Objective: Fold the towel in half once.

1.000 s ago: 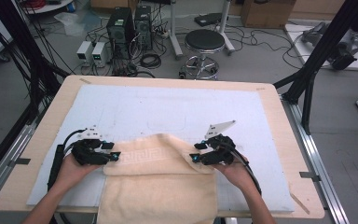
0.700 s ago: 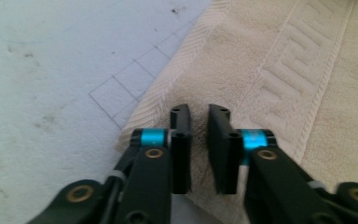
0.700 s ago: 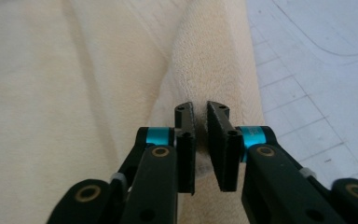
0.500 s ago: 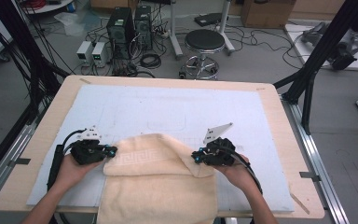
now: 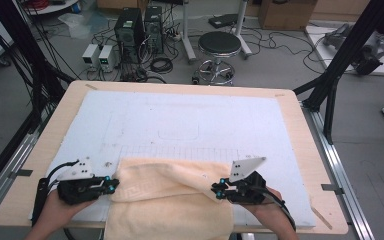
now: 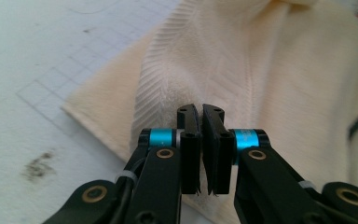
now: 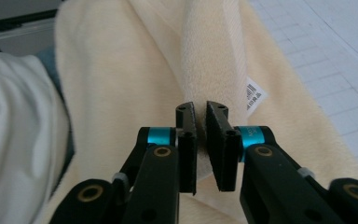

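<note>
The cream towel (image 5: pixel 170 200) lies at the worktop's (image 5: pixel 300 135) near edge, its far hem pinched at both corners, left tongs (image 5: pixel 111 186) and right tongs (image 5: pixel 217 190) clamped tight on cloth, likely folding it toward the person.

Bright, even light; soft shadows, blurred backgrounds.

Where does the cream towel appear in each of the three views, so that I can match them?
High view: towel at bottom centre, between the two grippers.
Left gripper view: towel across centre and right, its edge pinched in the jaws.
Right gripper view: towel across the centre, a fold in the jaws.
Shared landmark: white gridded mat.
</note>
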A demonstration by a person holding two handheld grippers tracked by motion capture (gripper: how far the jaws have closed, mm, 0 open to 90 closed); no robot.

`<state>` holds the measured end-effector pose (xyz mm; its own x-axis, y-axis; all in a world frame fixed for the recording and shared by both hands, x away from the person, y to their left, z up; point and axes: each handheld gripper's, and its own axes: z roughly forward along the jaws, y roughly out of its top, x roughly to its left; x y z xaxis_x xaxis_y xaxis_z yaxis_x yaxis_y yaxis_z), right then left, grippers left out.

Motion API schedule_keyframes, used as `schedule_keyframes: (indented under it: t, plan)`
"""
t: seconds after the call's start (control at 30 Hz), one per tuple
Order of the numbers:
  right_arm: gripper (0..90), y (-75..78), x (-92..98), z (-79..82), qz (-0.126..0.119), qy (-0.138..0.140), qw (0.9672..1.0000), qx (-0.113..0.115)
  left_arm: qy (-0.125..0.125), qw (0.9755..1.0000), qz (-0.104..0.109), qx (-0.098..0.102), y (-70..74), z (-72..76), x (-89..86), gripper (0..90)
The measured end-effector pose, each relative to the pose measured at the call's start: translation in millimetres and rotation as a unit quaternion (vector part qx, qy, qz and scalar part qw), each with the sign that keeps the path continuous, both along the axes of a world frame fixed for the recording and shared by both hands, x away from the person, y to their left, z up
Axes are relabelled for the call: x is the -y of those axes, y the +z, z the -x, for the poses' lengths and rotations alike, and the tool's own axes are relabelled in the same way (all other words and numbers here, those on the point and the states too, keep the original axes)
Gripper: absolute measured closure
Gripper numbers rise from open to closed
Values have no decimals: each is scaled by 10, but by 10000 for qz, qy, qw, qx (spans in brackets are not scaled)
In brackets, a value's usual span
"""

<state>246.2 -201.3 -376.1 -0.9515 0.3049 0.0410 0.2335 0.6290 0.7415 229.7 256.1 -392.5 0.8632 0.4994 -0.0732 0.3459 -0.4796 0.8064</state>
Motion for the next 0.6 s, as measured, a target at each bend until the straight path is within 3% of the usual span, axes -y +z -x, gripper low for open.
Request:
schedule_keyframes:
  t: [0.1, 0.23, 0.43, 0.6]
  plan:
    - [741, 82, 46, 73, -224, 22, 9997, 20, -129, 9999, 11, 91, 102, 115, -30, 732]
    - [707, 130, 80, -33, -175, -202, 9996, 106, -80, 9996, 32, 251, 221, 85, -37, 680]
    - [633, -3, 50, -404, -84, -541, 9985, 94, 192, 9994, 72, 281, 167, -237, 5, 620]
    - [576, -158, -25, -620, 188, -696, 9974, -16, 141, 9999, 58, 47, -25, -506, 116, 558]
